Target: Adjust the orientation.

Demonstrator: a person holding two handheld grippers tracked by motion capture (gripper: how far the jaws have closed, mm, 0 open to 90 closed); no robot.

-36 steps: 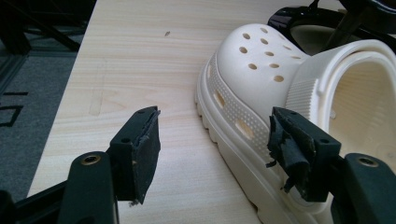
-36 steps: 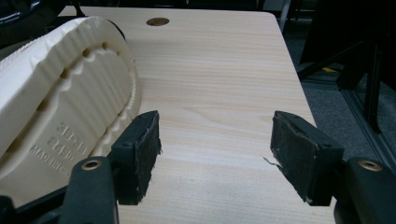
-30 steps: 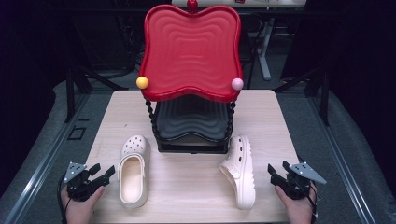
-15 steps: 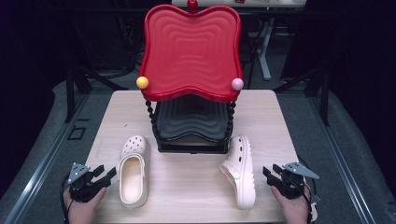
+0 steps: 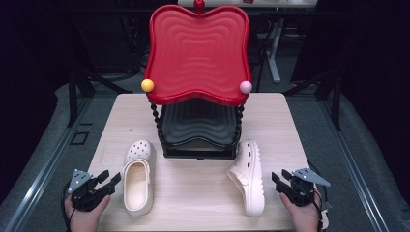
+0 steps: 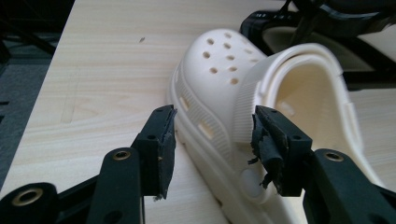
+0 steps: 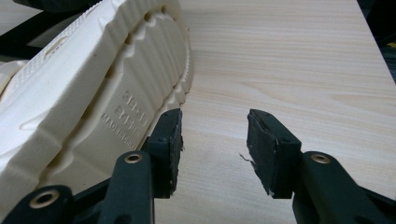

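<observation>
Two cream clogs lie on the wooden table (image 5: 198, 193) in front of a tiered rack. The left clog (image 5: 138, 179) stands upright. The right clog (image 5: 249, 176) lies on its side with its ribbed sole (image 7: 93, 88) facing my right gripper. My left gripper (image 5: 110, 178) is open just left of the upright clog, its jaws having just been closing. Seen from the left gripper (image 6: 212, 126), the clog's side wall (image 6: 219, 93) lies ahead between the jaws, with no pad pressing it. My right gripper (image 5: 280, 176) (image 7: 215, 126) is open over bare wood after closing a little.
A rack with a red wavy top tray (image 5: 198, 53) and a black lower tray (image 5: 198, 128) stands mid-table behind the clogs, on twisted black posts. Yellow (image 5: 147, 85) and pink (image 5: 245, 87) balls sit at its front corners. The table edges lie close beside both hands.
Both grippers' jaws stand a little narrower than a second ago. The hands have barely shifted, and the clogs have not moved.
</observation>
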